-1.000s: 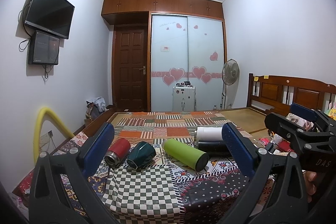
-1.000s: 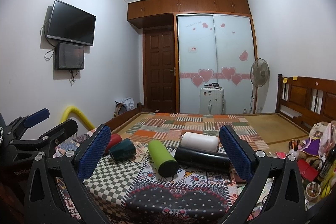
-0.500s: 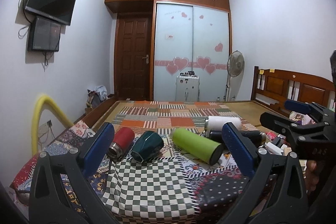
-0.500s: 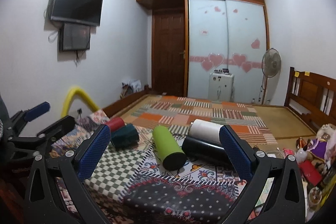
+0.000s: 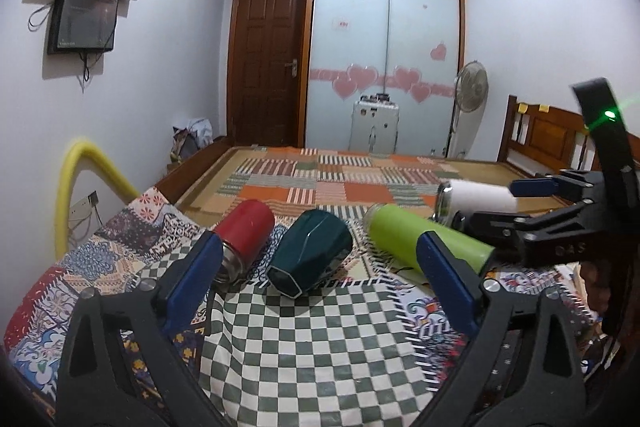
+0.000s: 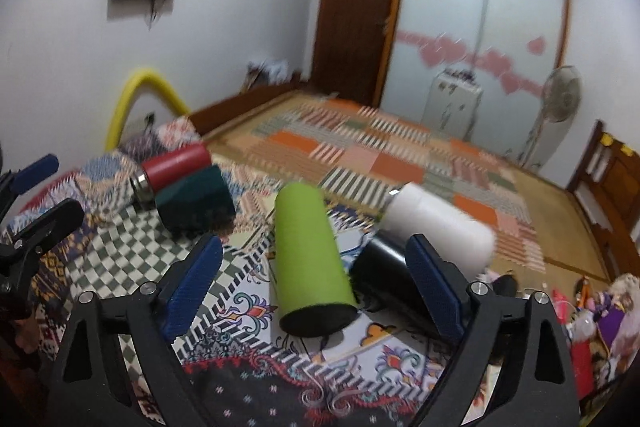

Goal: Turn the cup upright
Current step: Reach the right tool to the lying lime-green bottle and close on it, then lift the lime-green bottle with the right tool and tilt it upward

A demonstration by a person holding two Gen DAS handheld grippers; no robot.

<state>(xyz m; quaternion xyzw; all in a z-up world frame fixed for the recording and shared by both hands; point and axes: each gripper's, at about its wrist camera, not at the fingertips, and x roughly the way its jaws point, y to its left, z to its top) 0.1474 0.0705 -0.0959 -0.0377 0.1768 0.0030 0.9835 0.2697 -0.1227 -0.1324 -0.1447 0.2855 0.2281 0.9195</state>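
Observation:
Several cups lie on their sides on the patterned cloth: a red one point(image 5: 244, 233), a dark green faceted one point(image 5: 310, 257), a lime green one point(image 5: 424, 245), a white one point(image 5: 476, 201) and a black one point(image 6: 384, 269). My left gripper point(image 5: 316, 285) is open and empty, just short of the dark green cup. My right gripper point(image 6: 314, 281) is open and empty, its blue pads point(image 6: 430, 283) either side of the lime green cup point(image 6: 310, 261). The right gripper also shows at the right of the left wrist view point(image 5: 532, 203).
The cups rest on a checkered cloth point(image 5: 320, 355) over a floral cover on a raised surface. A bed with a patchwork mat point(image 5: 340, 183) lies behind. A yellow foam tube point(image 5: 76, 183) arches at the left. Toys and clutter point(image 6: 592, 323) sit at the right.
Both grippers have moved forward and tilted down toward the cups. The right gripper has closed in on the lime green cup. The cups have not moved.

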